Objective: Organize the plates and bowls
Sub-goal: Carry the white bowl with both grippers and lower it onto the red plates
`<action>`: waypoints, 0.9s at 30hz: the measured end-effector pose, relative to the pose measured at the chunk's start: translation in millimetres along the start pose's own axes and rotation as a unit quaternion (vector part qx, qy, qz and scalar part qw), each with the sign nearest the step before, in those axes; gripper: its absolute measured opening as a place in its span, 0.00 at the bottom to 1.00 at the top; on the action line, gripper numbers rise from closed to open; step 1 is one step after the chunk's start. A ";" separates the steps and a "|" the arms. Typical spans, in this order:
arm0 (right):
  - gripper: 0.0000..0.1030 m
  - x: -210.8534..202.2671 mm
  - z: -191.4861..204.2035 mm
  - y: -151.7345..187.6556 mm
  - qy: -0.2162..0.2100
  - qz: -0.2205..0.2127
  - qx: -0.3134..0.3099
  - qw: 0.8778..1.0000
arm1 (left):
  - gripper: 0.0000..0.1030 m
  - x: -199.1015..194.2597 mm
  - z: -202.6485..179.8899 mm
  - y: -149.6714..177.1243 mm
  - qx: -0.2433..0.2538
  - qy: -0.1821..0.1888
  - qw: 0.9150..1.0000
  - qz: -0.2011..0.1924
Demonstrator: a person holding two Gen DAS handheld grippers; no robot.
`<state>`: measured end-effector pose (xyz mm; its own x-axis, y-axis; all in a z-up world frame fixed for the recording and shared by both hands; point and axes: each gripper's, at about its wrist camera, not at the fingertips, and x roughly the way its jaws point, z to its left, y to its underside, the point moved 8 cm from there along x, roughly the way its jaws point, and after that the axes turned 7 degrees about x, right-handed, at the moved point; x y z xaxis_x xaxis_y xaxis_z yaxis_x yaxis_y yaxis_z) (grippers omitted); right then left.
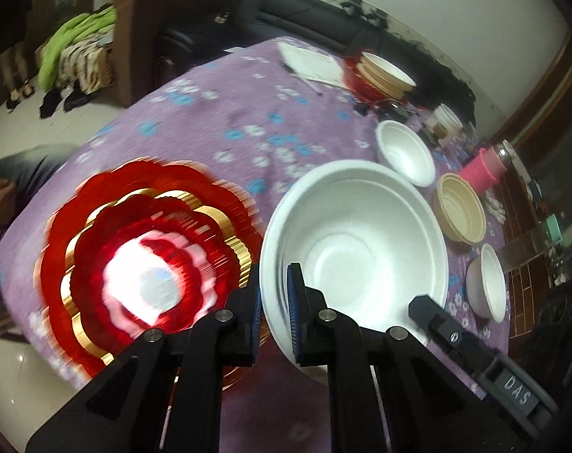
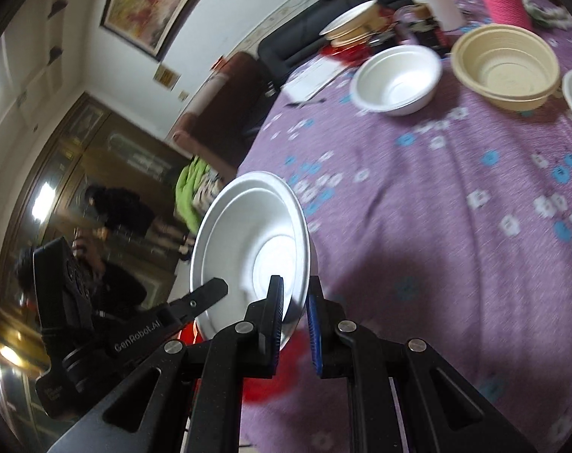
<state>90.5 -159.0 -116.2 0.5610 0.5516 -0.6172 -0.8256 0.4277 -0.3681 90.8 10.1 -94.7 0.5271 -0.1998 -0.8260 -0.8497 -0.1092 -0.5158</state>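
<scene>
Two pairs of jaws, both almost closed, both pinched on the rim of one large white bowl. Left gripper clamped on the bowl's left edge in its own view, blue pads either side of the thin wall. Right gripper likewise clamped on the rim nearest its camera, one pad inside, one outside. Each gripper's black finger visible in the other's view, reaching to the same bowl. Bowl tilted and raised clear of the cloth, with a shadow beneath it. A second rim line just inside the first; whether one bowl or two nested, impossible to tell.

Directly below and to the left in the left wrist view, a blurred stack of red and gold scalloped plates, lying on the purple flowered tablecloth; only a red smear of them under the bowl in the right wrist view.

Further out on the cloth, a small white bowl upright, and beside it a beige bowl. Near the beige one, another white bowl tipped on its side. Behind these, a jar in a pink knitted sleeve. At the far edge, a stack of beige and white bowls on something red, with a white notepad just beside it.
</scene>
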 end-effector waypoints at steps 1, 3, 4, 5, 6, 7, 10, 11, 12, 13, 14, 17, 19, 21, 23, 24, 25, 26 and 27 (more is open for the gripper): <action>0.12 2.2 6.8 6.3 -0.001 0.004 -0.008 1.000 | 0.10 -4.3 7.9 4.4 -0.006 -0.001 1.000 -0.001; 0.11 8.1 20.9 18.4 -0.002 0.012 -0.024 1.000 | 0.10 -13.2 26.3 12.8 -0.016 -0.011 1.000 -0.004; 0.12 12.9 29.1 25.2 -0.003 0.019 -0.032 0.999 | 0.10 -16.5 32.7 15.8 -0.018 -0.014 1.000 -0.005; 0.11 17.9 36.8 32.6 -0.003 0.026 -0.040 0.999 | 0.11 -20.9 41.7 18.9 -0.025 -0.019 0.999 -0.008; 0.11 22.2 43.1 38.7 -0.002 0.031 -0.047 0.998 | 0.11 -23.1 47.1 20.2 -0.027 -0.022 0.999 -0.009; 0.11 27.7 49.5 44.5 -0.002 0.037 -0.055 0.998 | 0.11 -25.3 53.9 21.5 -0.029 -0.028 0.999 -0.011; 0.12 45.6 62.3 60.1 0.002 0.055 -0.071 0.996 | 0.10 -27.1 72.0 23.5 -0.034 -0.045 0.998 -0.015; 0.11 52.1 65.5 65.2 0.004 0.060 -0.076 0.995 | 0.10 -25.4 78.1 23.7 -0.036 -0.048 0.998 -0.014; 0.12 57.1 67.3 68.7 0.006 0.064 -0.079 0.995 | 0.10 -22.4 84.5 24.6 -0.039 -0.051 0.998 -0.010; 0.12 64.4 70.7 72.3 0.010 0.069 -0.083 0.994 | 0.11 -19.1 90.6 25.7 -0.042 -0.052 0.998 -0.006; 0.12 69.3 70.9 73.1 0.014 0.070 -0.087 0.994 | 0.11 -14.9 95.5 25.8 -0.045 -0.053 0.998 -0.002; 0.11 86.7 73.0 76.6 0.032 0.072 -0.101 0.992 | 0.11 -1.7 107.5 27.4 -0.049 -0.059 0.997 0.009; 0.11 96.9 73.9 78.2 0.045 0.070 -0.110 0.990 | 0.11 7.9 114.8 28.7 -0.050 -0.064 0.997 0.017; 0.12 105.9 74.0 81.4 0.060 0.067 -0.121 0.989 | 0.12 15.5 119.4 29.0 -0.048 -0.068 0.996 0.023; 0.12 113.9 72.7 81.4 0.073 0.063 -0.132 0.987 | 0.13 20.1 123.2 29.6 -0.044 -0.073 0.996 0.027; 0.12 117.0 72.0 82.0 0.078 0.062 -0.135 0.986 | 0.13 21.4 124.4 29.5 -0.039 -0.078 0.996 0.027; 0.12 119.9 71.6 82.9 0.081 0.062 -0.138 0.985 | 0.13 21.6 125.1 29.4 -0.033 -0.081 0.996 0.027; 0.12 122.3 71.9 83.8 0.084 0.062 -0.141 0.985 | 0.14 22.6 124.8 29.7 -0.026 -0.086 0.996 0.028; 0.12 124.4 71.8 84.1 0.088 0.060 -0.145 0.984 | 0.14 23.5 124.5 29.7 -0.020 -0.091 0.995 0.028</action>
<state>95.2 -3.0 -174.0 0.4606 0.4424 -0.7695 -0.8820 0.1307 -0.4528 79.6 123.4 -157.7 0.4691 -0.0279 -0.8827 -0.8758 -0.1430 -0.4610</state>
